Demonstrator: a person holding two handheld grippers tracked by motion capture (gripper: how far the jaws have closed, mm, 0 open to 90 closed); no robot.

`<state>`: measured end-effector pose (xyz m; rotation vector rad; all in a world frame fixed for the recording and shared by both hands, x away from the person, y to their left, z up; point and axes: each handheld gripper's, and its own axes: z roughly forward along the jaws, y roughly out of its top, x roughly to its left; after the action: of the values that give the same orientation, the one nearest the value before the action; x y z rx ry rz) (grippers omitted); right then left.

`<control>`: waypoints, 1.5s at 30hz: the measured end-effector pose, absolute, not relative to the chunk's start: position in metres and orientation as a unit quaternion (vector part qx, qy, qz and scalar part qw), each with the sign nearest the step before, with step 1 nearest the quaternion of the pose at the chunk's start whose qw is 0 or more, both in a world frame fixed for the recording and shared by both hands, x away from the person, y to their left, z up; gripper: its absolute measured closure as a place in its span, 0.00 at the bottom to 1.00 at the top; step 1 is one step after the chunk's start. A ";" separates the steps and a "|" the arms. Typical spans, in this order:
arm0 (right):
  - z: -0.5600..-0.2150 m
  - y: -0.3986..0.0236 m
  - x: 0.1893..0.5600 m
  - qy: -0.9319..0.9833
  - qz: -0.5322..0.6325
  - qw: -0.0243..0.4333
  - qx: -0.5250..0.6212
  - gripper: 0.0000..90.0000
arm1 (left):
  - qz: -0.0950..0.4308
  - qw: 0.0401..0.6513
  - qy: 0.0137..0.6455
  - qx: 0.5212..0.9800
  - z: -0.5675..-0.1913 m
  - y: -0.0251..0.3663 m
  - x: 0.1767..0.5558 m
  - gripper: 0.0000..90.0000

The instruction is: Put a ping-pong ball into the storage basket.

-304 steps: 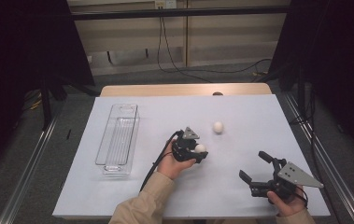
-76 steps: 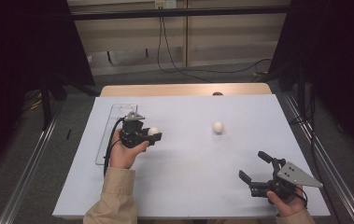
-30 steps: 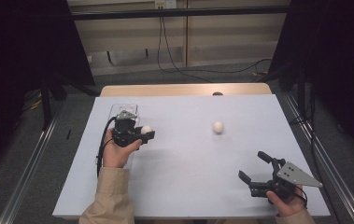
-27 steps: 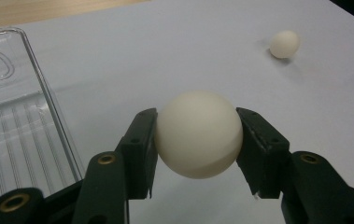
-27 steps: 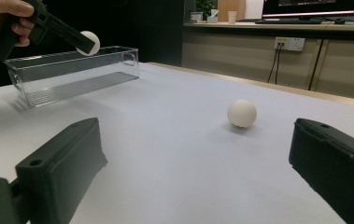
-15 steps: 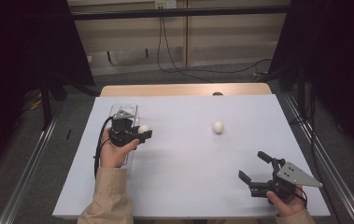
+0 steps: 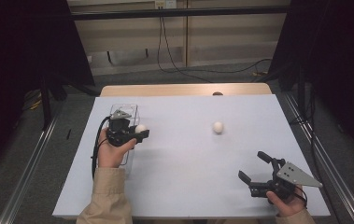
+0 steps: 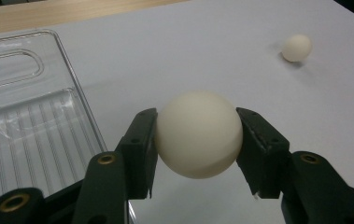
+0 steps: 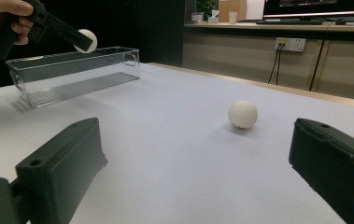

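Cream-white ball [image 8: 198, 134] clamped in the left tongs [image 7: 136, 134] hangs just beside the clear plastic bin's [image 7: 129, 111] rim, not yet dropped in, while a second ball [image 7: 218, 127] waits on the white worktop [image 7: 188, 158] and the right tongs [image 7: 255, 171] gape empty.

1. A white bench [image 7: 184, 168] carried the work, with a strip of bare wood along its far edge.
2. Black cables [image 7: 174, 51] trailed over the floor beyond it.
3. A wall socket [image 9: 292, 44] sat on the pale panelled wall.
4. Metal rails [image 7: 30, 168] flanked the bench.
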<state>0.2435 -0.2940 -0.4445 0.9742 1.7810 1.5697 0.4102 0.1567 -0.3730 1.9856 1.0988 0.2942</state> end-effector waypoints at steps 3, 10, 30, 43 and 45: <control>-0.445 -0.294 0.244 0.666 0.586 0.284 0.364 0.03 | 0.121 0.410 0.433 0.793 -0.372 0.158 0.410 0.57; -0.444 -0.294 0.244 0.665 0.587 0.284 0.366 0.03 | 0.123 0.408 0.436 0.793 -0.373 0.160 0.410 0.57; -0.444 -0.294 0.244 0.665 0.586 0.284 0.364 0.03 | 0.138 0.410 0.443 0.785 -0.369 0.172 0.409 0.57; -0.444 -0.294 0.243 0.666 0.586 0.284 0.363 0.03 | 0.142 0.408 0.447 0.783 -0.369 0.177 0.409 0.57; -0.444 -0.294 0.243 0.666 0.587 0.284 0.363 0.03 | 0.143 0.409 0.448 0.782 -0.369 0.178 0.409 0.57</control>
<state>0.2434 -0.2939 -0.4441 0.9713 1.7810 1.5695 0.4093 0.1775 -0.3687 1.9712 1.1279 0.3597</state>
